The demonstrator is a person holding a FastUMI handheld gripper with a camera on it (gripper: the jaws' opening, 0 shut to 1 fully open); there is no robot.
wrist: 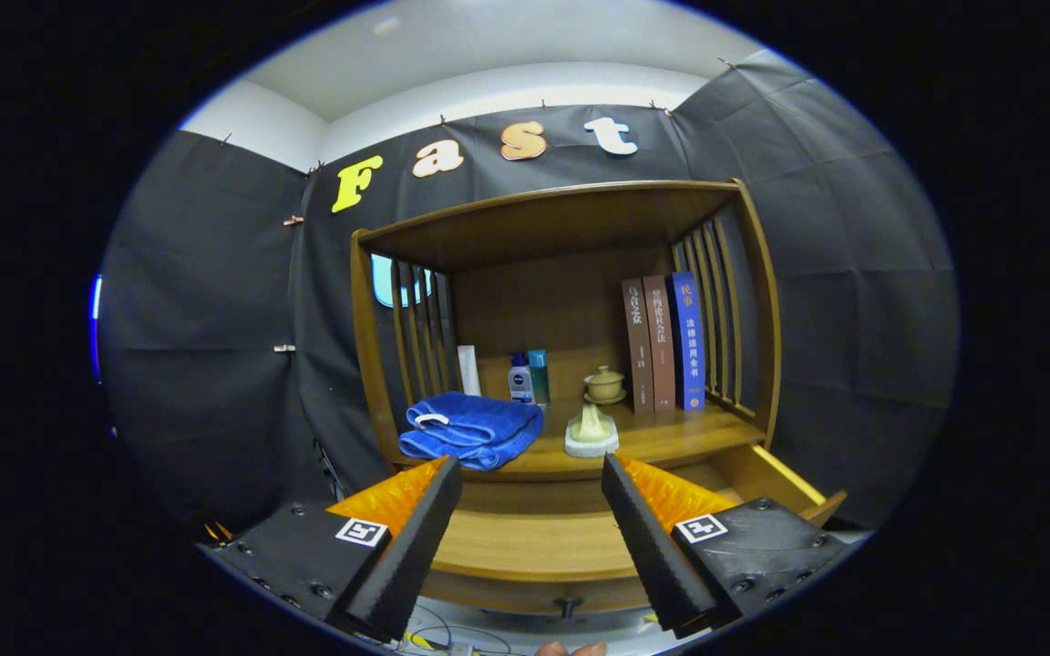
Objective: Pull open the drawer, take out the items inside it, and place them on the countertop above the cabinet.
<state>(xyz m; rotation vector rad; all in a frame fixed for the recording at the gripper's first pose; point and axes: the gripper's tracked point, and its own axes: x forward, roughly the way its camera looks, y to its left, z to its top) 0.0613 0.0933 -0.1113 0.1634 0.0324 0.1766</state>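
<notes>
- the gripper hangs with its two black fingers spread wide, nothing between them.
- under them the wooden drawer stands pulled out, its dark knob at the front.
- just beyond the fingers, on the countertop, lies a folded blue towel, and near it a pale ornament on a white base.
- further back stand two bottles, a white tube, a small lidded cup and three upright books.

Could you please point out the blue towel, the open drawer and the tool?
Blue towel [472, 430]: gripper view, its folded top.
Open drawer [534, 544]: gripper view, its bare wooden bottom.
Tool [532, 474]: gripper view, midway between its open fingertips.
</notes>
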